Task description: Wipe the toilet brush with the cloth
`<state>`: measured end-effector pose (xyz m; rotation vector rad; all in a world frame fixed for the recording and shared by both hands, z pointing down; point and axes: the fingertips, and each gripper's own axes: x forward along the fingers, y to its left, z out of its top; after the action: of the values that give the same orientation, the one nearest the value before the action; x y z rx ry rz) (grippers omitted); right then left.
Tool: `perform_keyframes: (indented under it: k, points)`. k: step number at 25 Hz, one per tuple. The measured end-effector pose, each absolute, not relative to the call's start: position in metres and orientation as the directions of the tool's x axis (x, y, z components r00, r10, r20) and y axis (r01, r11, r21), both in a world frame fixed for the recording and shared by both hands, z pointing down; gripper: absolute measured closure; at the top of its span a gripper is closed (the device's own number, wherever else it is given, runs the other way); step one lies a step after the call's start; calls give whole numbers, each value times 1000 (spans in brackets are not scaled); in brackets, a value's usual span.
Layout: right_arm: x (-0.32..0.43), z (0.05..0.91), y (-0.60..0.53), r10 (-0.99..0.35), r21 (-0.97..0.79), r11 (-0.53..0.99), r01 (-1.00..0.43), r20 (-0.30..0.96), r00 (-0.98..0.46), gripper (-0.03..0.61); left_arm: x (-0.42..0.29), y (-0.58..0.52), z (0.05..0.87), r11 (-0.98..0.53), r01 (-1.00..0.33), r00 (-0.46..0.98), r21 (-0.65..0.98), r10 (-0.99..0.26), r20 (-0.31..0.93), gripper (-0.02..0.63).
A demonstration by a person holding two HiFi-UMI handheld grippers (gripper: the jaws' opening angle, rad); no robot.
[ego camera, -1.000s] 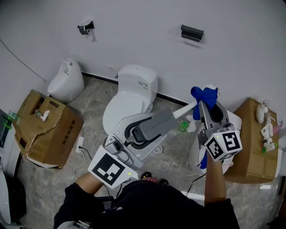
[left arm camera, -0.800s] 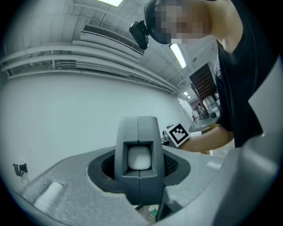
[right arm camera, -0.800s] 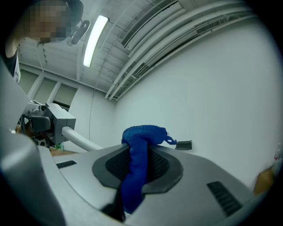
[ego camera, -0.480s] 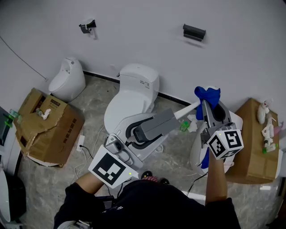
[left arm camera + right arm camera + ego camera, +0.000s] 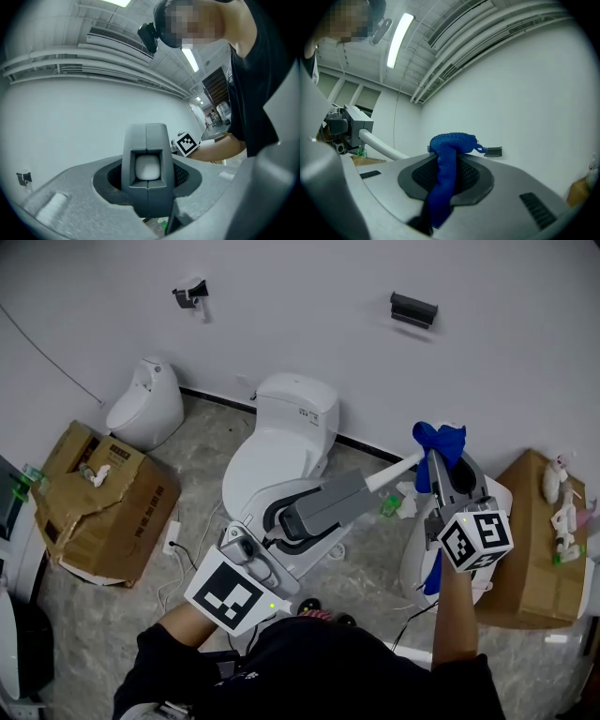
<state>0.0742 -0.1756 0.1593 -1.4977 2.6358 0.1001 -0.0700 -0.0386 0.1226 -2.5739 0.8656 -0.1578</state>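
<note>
In the head view my left gripper [image 5: 361, 486] is shut on the white handle of the toilet brush [image 5: 394, 469], which slants up to the right. The handle's end meets the blue cloth [image 5: 439, 439], bunched at the tip of my right gripper [image 5: 438, 461], which is shut on it; a tail of cloth hangs under that hand. The brush's far end is hidden by the cloth. The left gripper view shows the left gripper [image 5: 146, 136] clamped on the round white handle [image 5: 147, 168]. The right gripper view shows the blue cloth [image 5: 447, 159] draped over the jaws and the handle [image 5: 379, 144] at left.
A white toilet [image 5: 281, 442] stands below the left gripper, and a small white floor fixture [image 5: 145, 409] sits at the left. Cardboard boxes sit at left [image 5: 98, 502] and right [image 5: 534, 521]. A white basin [image 5: 497, 498] is under my right gripper. A green bottle [image 5: 389, 505] is on the floor.
Almost nothing: both grippers keep their grips. The cloth and right gripper have drifted slightly to the right, along with the whole view.
</note>
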Motion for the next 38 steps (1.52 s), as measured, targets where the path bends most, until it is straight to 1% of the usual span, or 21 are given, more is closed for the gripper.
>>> perform_keyframes:
  k: [8,12,17,23,28,33,38]
  points:
    - [78,167,-182,-856,-12,509,-861,-119,-504,502,-67,-45,127,-722,-551,801,-419,-599,-21,442]
    - [83,165,-179,-849,-69,518,-852,-164,-503,503,-68,-49,131,-735,-560,803,-383,-594,-34,442]
    - [88,151,-163,-833,-55,531,-845,-213,-510,502,-68,-51,134,-749,-589,795,-303,-604,-51,442]
    - [77,127,-132,-787,-33,579,-815,-284,-547,502,-69,-54,133,-751,-602,790,-272,-609,-68,442]
    - [56,115,-103,-727,17,630,-777,-339,-597,503,-69,-52,131,-761,-586,803,-279,-591,-75,442]
    - [36,107,-81,-673,18,681,-732,-380,-635,502,-68,-55,132,-760,-583,803,-287,-593,-61,442]
    - [15,105,-62,-628,21,723,-690,-396,-670,502,-69,-55,131,-766,-582,807,-273,-586,-73,442]
